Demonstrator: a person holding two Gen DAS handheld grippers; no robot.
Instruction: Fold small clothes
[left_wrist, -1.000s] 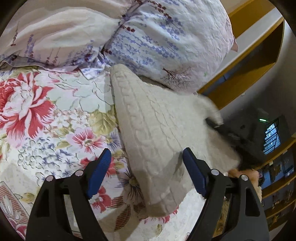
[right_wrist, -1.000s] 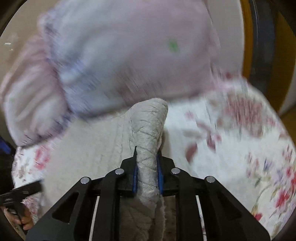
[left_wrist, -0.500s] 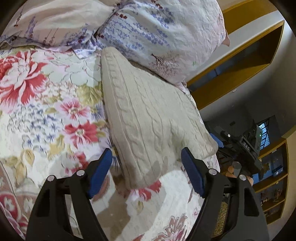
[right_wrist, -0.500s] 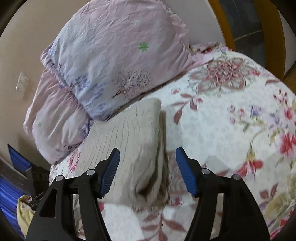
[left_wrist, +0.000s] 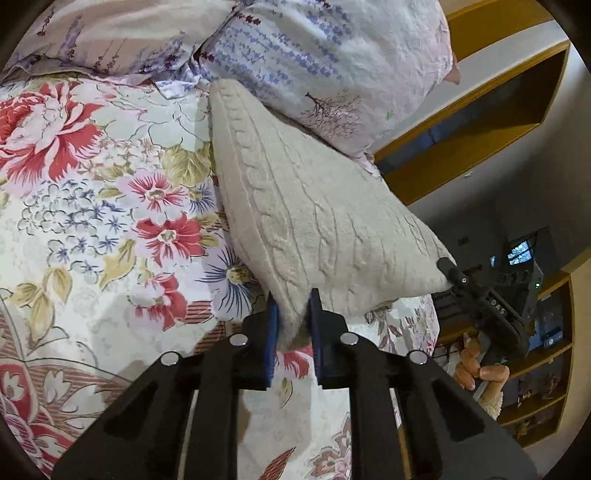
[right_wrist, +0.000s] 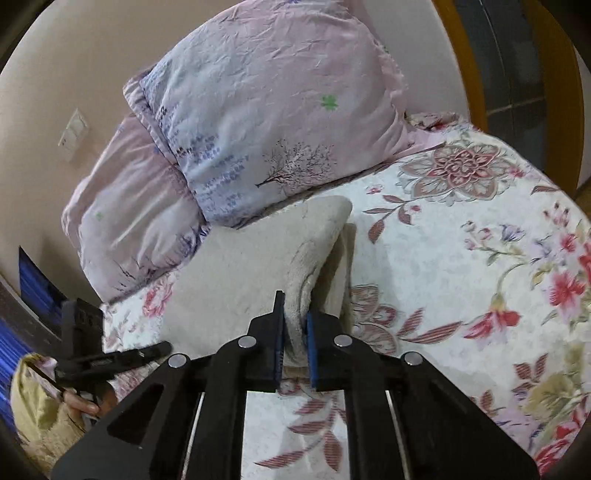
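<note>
Already partly folded: the cream cable-knit sweater (left_wrist: 314, 221) lies as a thick wedge on the floral quilt (left_wrist: 110, 184), its far end against the lilac pillows (left_wrist: 332, 55) at 12 o'clock. Left gripper (left_wrist: 293, 314) just clamped its near corner; right gripper (right_wrist: 295, 325) just nipped the other near corner at 6 o'clock. Next fold remains, I'd judge. Knit looks chunky, soft, ribbed; pillowcases thin, crinkled.
</note>
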